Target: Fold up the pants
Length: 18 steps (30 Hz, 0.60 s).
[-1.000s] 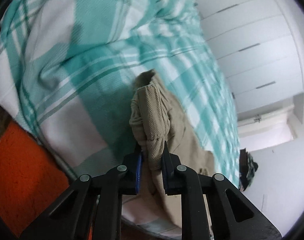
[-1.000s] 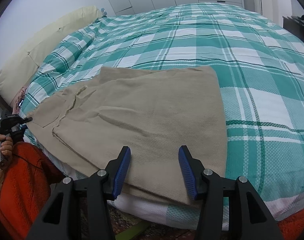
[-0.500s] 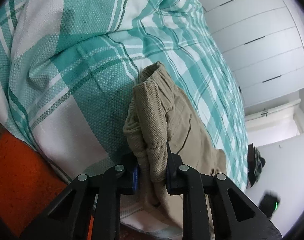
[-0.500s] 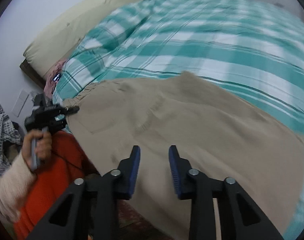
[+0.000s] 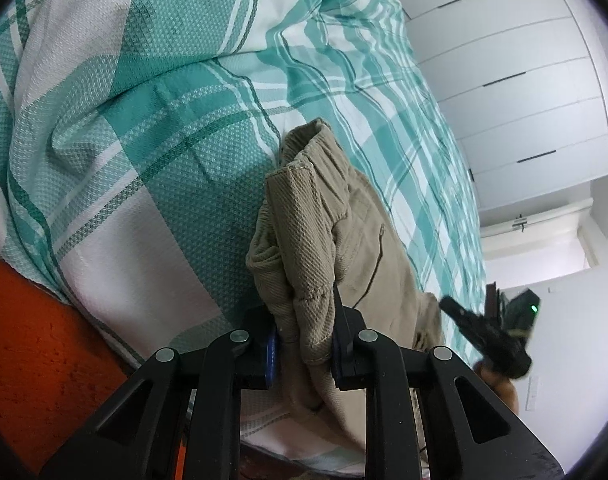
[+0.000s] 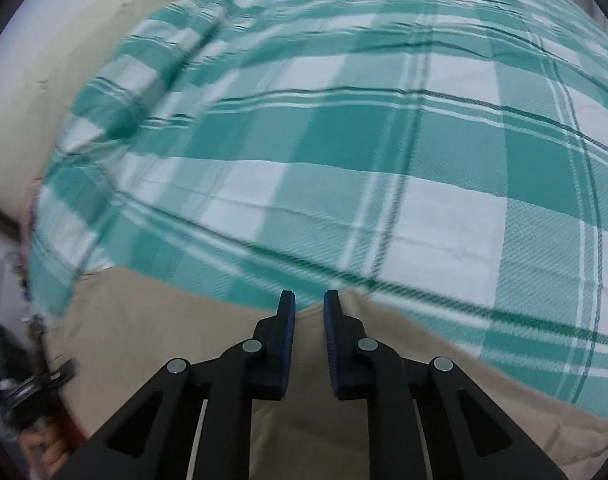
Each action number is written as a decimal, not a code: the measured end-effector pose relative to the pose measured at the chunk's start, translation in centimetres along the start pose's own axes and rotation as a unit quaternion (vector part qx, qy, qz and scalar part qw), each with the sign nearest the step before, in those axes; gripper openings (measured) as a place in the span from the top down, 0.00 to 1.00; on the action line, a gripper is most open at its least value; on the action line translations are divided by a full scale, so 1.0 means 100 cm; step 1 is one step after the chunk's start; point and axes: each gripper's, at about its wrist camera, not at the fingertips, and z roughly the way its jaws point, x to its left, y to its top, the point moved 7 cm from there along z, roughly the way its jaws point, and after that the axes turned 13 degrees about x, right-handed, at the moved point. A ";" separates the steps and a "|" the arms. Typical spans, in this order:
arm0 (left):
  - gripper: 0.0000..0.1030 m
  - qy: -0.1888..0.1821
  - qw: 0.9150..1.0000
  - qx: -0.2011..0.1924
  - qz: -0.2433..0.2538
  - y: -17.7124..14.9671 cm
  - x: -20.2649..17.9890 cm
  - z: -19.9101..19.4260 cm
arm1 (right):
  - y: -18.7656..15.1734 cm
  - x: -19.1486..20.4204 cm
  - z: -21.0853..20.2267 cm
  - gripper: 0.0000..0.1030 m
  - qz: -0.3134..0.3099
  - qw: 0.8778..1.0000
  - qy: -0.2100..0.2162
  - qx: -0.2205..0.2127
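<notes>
Our left tongs are pinching a bunched corner of the tan pants, near the waistband, with the fabric wedged between both blue-padded fingers. From there the pants run away across the green and white plaid bedspread, near the edge of the bed. An orange surface shows below that edge, and white wardrobe doors stand beyond the bed.

Our right tongs hover low over the far edge of the pants, their 2 fingers drawn close with a narrow gap between them, and we see no cloth caught in that gap. This view is blurred. A cream headboard sits at the left.
</notes>
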 end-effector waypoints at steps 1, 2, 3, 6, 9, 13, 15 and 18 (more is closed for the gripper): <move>0.82 0.000 1.000 0.000 0.000 0.000 0.000 0.000 | -0.009 0.013 -0.005 0.85 -0.027 1.000 0.011 0.007; 0.82 -0.001 1.000 -0.002 -0.001 0.000 0.000 0.000 | -0.015 0.024 -0.006 0.85 -0.046 0.999 0.017 0.015; 0.82 -0.003 1.000 -0.002 -0.001 0.000 0.000 0.000 | -0.023 0.037 -0.004 0.85 -0.069 0.997 0.025 0.029; 0.82 -0.016 1.000 -0.008 0.001 -0.001 -0.002 -0.002 | -0.035 0.056 0.030 0.85 -0.098 0.992 0.009 0.081; 0.82 -0.022 1.000 -0.012 0.006 -0.004 -0.002 -0.005 | -0.029 0.045 0.060 0.87 -0.058 0.994 -0.015 0.095; 0.83 -0.028 1.000 -0.008 0.006 -0.004 0.000 -0.007 | -0.026 0.055 0.019 0.82 -0.047 0.999 -0.018 0.009; 0.83 -0.027 1.000 -0.008 0.008 -0.004 0.000 -0.008 | -0.049 0.076 -0.005 0.82 -0.104 0.994 -0.012 0.010; 0.83 -0.031 0.999 -0.008 0.006 -0.003 -0.001 -0.008 | -0.114 0.092 -0.031 0.82 -0.165 0.986 0.010 0.027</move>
